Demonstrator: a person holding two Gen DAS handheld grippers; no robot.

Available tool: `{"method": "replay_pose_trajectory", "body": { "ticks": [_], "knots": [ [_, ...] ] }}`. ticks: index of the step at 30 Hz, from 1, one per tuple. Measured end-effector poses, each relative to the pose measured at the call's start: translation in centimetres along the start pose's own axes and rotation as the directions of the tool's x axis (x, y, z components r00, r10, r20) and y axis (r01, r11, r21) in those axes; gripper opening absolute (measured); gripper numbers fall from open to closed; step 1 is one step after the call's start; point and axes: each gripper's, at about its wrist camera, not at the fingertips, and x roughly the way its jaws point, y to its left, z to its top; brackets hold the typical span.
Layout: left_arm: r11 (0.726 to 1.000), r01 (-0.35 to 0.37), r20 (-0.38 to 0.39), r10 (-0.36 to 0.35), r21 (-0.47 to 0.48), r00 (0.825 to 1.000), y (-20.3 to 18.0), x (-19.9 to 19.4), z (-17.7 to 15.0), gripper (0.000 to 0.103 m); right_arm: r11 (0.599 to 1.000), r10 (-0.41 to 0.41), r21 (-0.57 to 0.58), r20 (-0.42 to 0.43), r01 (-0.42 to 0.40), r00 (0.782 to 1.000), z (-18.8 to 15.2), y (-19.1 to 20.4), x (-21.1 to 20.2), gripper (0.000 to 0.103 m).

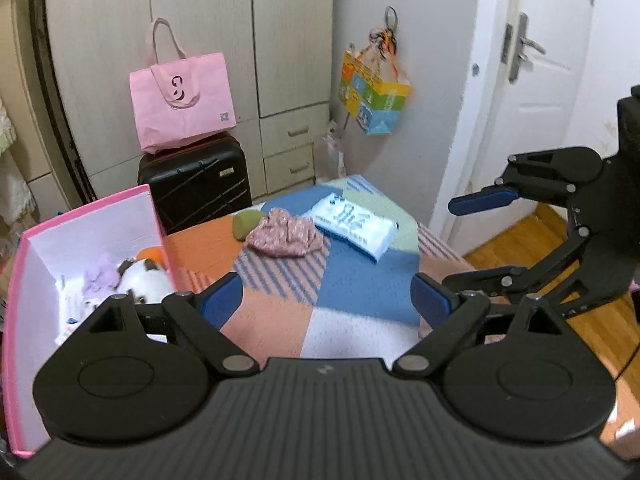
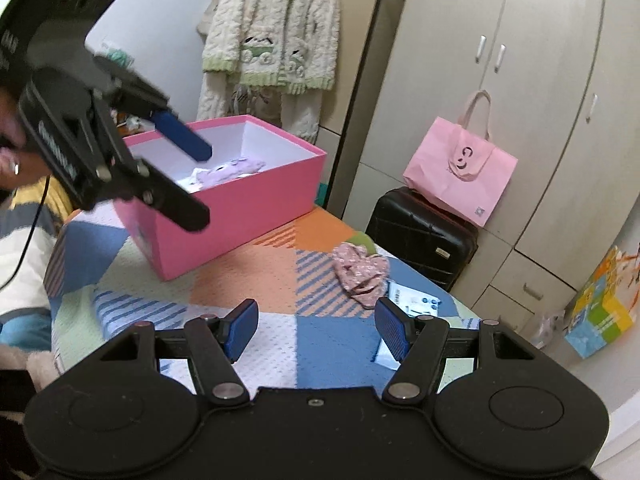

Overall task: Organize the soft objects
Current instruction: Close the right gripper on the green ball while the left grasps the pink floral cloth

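A pink box stands on the patchwork blanket at the left and holds a white plush toy and a lilac soft item. A pink floral cloth, a green soft object and a white tissue pack lie further along the blanket. My left gripper is open and empty, beside the box. My right gripper is open and empty above the blanket's right edge.
A black suitcase with a pink tote bag on top stands beyond the bed, before a wardrobe. A colourful bag hangs on the wall. A white door and wooden floor are at the right.
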Motion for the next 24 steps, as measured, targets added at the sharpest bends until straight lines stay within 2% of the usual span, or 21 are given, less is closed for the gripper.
{"method": "replay_pose_trajectory", "body": {
  "ticks": [5,12,15,19,24],
  "knots": [
    [0.998,-0.047,0.049,0.049,-0.037,0.998,-0.1,4.0,0.3,0.091,0.994,0.030,0.101,0.032,-0.033,0.999,-0.3,-3.8,1.8,0.070],
    [0.984,-0.101,0.043,0.109,-0.145,0.993,0.6,10.5,0.5,0.091,0.971,0.091,0.216,0.057,-0.101,0.994,1.1,-9.2,6.5,0.069],
    [0.970,-0.141,0.050,0.153,-0.197,0.987,1.2,13.0,0.2,0.091,0.957,0.135,0.252,0.058,-0.145,0.989,1.9,-11.5,9.6,0.069],
    [0.950,-0.145,0.039,0.162,-0.278,0.986,2.5,16.3,0.0,0.091,0.936,0.207,0.278,0.056,-0.214,0.977,2.5,-13.2,14.0,0.069],
    [0.930,-0.202,0.052,0.228,-0.306,0.972,3.2,19.3,-0.2,0.091,0.913,0.281,0.298,0.035,-0.278,0.959,3.1,-13.6,19.3,0.068]
  ]
}}
